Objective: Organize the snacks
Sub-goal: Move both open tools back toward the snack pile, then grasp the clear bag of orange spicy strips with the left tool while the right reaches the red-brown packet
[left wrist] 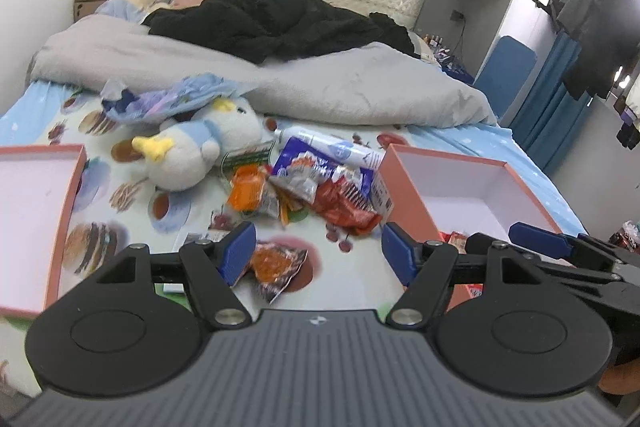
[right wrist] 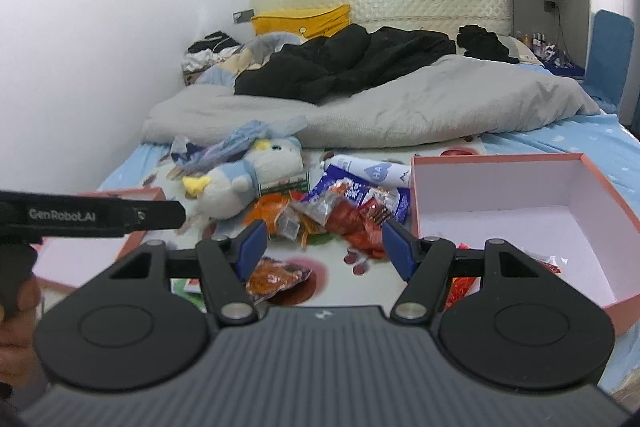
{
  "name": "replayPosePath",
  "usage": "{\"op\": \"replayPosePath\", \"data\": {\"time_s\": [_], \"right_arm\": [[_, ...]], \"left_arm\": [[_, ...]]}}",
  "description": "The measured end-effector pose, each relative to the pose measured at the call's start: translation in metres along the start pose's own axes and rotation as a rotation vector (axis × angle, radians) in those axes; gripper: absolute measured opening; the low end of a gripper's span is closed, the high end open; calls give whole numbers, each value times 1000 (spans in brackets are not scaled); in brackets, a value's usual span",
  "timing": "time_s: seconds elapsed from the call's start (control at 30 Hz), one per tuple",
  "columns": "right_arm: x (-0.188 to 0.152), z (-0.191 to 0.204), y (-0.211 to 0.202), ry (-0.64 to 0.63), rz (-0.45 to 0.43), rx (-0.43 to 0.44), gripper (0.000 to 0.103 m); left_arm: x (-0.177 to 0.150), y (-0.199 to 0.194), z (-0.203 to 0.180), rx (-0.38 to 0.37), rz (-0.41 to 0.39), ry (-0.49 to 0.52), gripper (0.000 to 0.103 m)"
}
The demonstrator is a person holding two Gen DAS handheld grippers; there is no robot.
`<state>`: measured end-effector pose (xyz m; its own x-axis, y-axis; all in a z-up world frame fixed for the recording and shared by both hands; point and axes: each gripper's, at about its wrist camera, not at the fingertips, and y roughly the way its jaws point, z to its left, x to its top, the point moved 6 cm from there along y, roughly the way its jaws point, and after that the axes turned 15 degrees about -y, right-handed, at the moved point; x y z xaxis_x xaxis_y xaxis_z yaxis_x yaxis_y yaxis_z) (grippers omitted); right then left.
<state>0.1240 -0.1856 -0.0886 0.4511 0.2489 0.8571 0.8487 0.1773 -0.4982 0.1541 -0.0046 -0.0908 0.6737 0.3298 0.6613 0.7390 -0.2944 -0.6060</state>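
Snack pile (left wrist: 308,187) lies mid-bed on the printed sheet (left wrist: 360,267), between two pink boxes. Pile contents: an orange packet (left wrist: 248,189), crinkled red wrappers (left wrist: 346,209), a blue-and-white pouch (left wrist: 316,163), a white tube (left wrist: 340,147) along its far edge. One orange packet (left wrist: 276,267) lies apart, nearer than the pile.

Right box (right wrist: 600,227): white inside, red packets (right wrist: 460,285) in its near corner, mostly hidden behind the gripper linkage. Left box (left wrist: 60,227): cut off by the frame edge in the left view, partly covered in the right view.

Left gripper (left wrist: 318,251): jaws spread, nothing between the blue pads; the lone packet lies below them on the sheet. Right gripper (right wrist: 324,247): jaws likewise spread and empty, above the near edge of the pile.

Plush toy (left wrist: 200,147) lies just left of the pile, touching it. Print on the wrappers is blurred, unreadable. Grey duvet (left wrist: 320,83) far across the bed.
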Motion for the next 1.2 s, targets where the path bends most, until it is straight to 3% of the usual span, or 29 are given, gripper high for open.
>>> {"op": "replayPosePath", "data": {"time_s": [0.47,0.8,0.93,1.2], "right_arm": [[-22,24,14,-78,91,18,66],[-15,28,54,-143,144,25,66],[-13,24,73,-162,160,-22,66],[-16,35,122,-278,218,-21,65]], "left_arm": [[-21,21,34,25,56,-55,74],[-15,54,61,61,102,-79,76],[-14,69,72,79,127,-85,82],[-14,105,92,119,183,-87,84]]}}
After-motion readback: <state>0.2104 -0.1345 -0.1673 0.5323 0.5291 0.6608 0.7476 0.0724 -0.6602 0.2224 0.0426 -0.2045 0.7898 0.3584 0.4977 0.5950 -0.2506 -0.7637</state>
